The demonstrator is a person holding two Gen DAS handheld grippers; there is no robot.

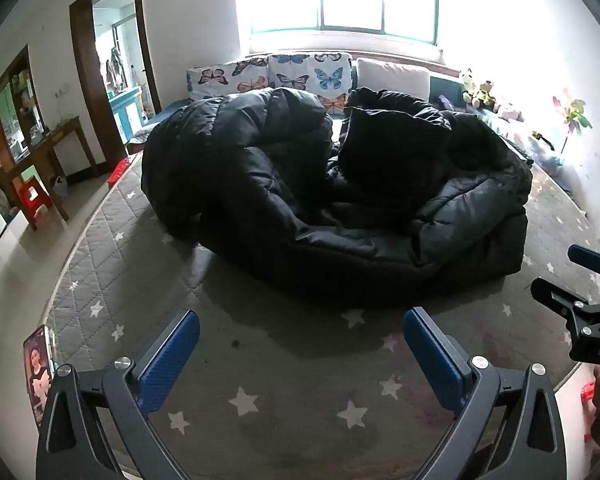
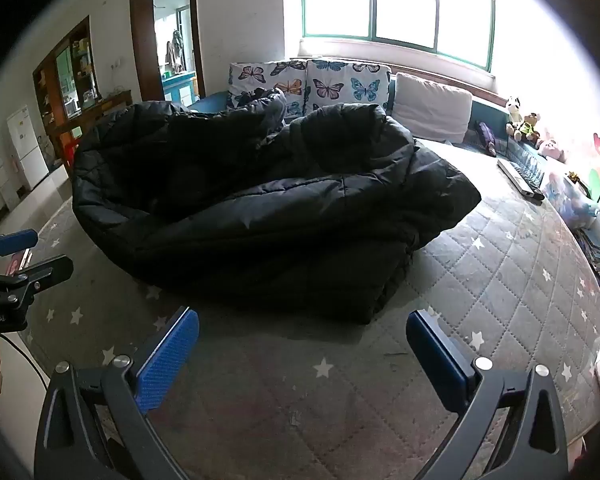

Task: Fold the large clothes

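Observation:
A big black puffy down coat (image 1: 320, 200) lies bunched in a heap on the grey star-patterned mattress (image 1: 284, 380); the right wrist view shows the same coat (image 2: 268, 208) with its near hem facing me. My left gripper (image 1: 300, 348) hovers above the mattress just short of the coat's near edge, blue pads wide apart and nothing between them. My right gripper (image 2: 302, 352) hangs the same way in front of the coat's near right corner, open and empty. Each gripper shows at the edge of the other's view: the right gripper (image 1: 572, 280), the left gripper (image 2: 28, 252).
Butterfly-print cushions (image 1: 284, 74) and a pale pillow (image 2: 432, 106) line the headboard under a bright window. Plush toys (image 2: 524, 124) and a remote (image 2: 520, 178) sit along the right wall. A phone (image 1: 40, 372) lies at the mattress's left edge. Beyond, a wooden desk (image 1: 48, 152) and a doorway.

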